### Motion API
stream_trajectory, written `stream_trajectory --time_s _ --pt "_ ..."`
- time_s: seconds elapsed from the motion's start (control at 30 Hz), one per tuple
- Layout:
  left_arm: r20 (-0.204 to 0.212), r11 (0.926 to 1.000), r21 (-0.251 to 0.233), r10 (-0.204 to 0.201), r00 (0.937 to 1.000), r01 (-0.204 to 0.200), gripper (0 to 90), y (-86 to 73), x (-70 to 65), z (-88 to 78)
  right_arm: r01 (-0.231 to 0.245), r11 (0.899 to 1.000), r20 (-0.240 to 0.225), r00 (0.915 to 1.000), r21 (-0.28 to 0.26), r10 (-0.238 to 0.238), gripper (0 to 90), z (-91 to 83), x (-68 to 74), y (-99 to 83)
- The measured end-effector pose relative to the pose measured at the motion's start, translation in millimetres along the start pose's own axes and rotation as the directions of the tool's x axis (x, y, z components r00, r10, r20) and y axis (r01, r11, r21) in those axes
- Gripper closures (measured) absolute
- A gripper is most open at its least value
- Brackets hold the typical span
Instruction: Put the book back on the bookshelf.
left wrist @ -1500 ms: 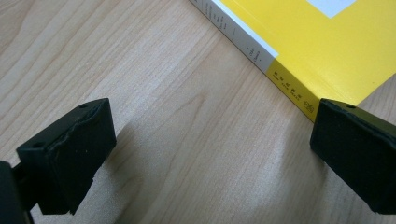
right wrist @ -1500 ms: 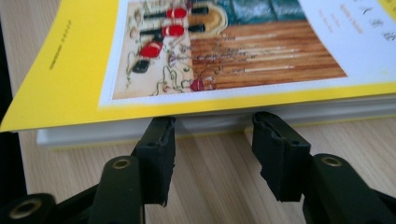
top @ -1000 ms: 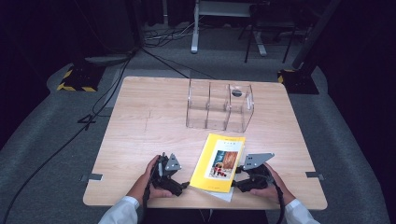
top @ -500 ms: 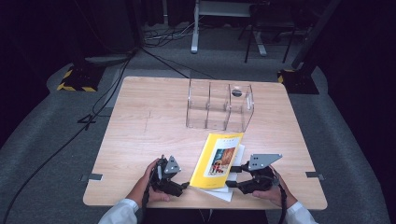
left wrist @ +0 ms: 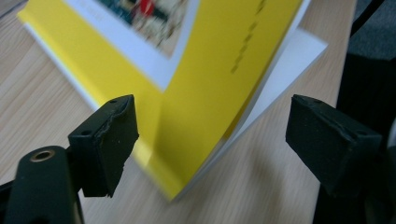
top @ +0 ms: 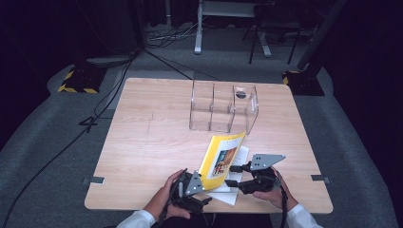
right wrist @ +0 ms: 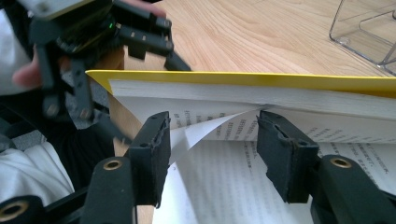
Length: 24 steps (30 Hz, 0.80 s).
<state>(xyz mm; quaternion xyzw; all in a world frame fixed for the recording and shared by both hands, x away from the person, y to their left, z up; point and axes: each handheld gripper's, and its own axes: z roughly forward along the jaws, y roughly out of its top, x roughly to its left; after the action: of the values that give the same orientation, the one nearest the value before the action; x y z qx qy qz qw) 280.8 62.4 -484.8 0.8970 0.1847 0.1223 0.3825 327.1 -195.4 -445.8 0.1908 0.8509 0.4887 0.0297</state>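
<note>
A yellow-covered book (top: 222,156) stands tilted near the table's front edge, with its right side lifted and white pages (top: 233,192) lying open under it. My left gripper (top: 205,190) is at the book's near left corner. In the left gripper view the jaws (left wrist: 217,140) are apart, having just been opening a little, and the book's corner (left wrist: 187,154) lies between them untouched. My right gripper (top: 231,175) reaches in from the right under the raised page block (right wrist: 261,95). It is open (right wrist: 212,140), with one curled page (right wrist: 205,128) between its pads.
A clear plastic organiser (top: 223,107) with several compartments stands at the middle back of the wooden table (top: 142,142), a small dark round thing (top: 241,94) in its right section. Its corner (right wrist: 369,28) lies beyond the book. The table's front edge is just behind both hands.
The book has gone from lying nearly flat to tilted up on its left edge. My left hand has moved right, closer to the book's corner. The right hand has hardly moved.
</note>
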Motion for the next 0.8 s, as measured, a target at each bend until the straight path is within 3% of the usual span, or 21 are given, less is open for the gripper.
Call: stream_trajectory --time_s 0.07,0.13,0.23,0.43,0.47,0.5,0.6,0.63,0.7,0.8 --pt "-0.017 0.9994 -0.009 0.032 0.9993 -0.032 19.4 4.8 -7.9 6.0 -0.001 1.000 0.002 1.0000 0.000 0.001 45.5 1.1 0.0 0.9" --pt "-0.040 0.9992 -0.011 0.038 0.9984 -0.039 19.5 7.3 -11.6 8.6 -0.005 1.000 -0.001 1.0000 -0.002 0.005 45.4 1.3 -0.1 1.2" --pt "-0.089 0.9998 -0.012 0.015 0.9959 -0.016 24.5 7.8 -12.7 11.2 -0.012 1.000 -0.002 0.9999 -0.006 0.012 45.4 0.9 -0.6 1.3" --pt "-0.128 0.9995 -0.031 -0.003 0.9917 -0.001 36.0 7.0 -9.0 9.7 -0.015 1.000 -0.007 0.9999 -0.017 0.015 45.4 -1.2 -0.1 2.3" --pt "-0.141 0.9996 -0.029 0.000 0.9900 -0.004 43.8 7.1 -7.9 9.0 -0.018 1.000 -0.009 0.9998 -0.018 0.017 45.2 -1.7 0.1 2.6" --pt "-0.138 0.9992 -0.039 -0.010 0.9905 0.004 49.0 7.0 -6.8 7.7 -0.015 1.000 -0.008 0.9999 -0.014 0.015 44.8 -2.0 0.0 2.6" --pt "-0.125 0.9982 -0.057 0.013 0.9921 -0.020 59.5 8.6 -4.2 3.3 -0.025 0.999 -0.008 0.9997 -0.020 0.025 44.9 -3.6 -1.5 2.1" --pt "-0.126 0.9977 -0.061 0.020 0.9918 -0.028 59.5 8.7 -3.1 0.7 -0.025 0.999 -0.008 0.9997 -0.020 0.025 44.9 -3.6 -1.5 2.1" --pt "-0.125 0.9964 -0.080 0.016 0.9920 -0.027 69.7 9.1 -0.2 -4.3 -0.029 0.999 -0.017 0.9995 -0.028 0.028 43.9 -7.2 -3.2 1.1" --pt "-0.130 0.9949 -0.092 0.028 0.9911 -0.041 75.8 9.9 1.5 -10.1 -0.018 0.999 -0.016 0.9997 -0.026 0.018 43.9 -9.5 -3.5 0.6"
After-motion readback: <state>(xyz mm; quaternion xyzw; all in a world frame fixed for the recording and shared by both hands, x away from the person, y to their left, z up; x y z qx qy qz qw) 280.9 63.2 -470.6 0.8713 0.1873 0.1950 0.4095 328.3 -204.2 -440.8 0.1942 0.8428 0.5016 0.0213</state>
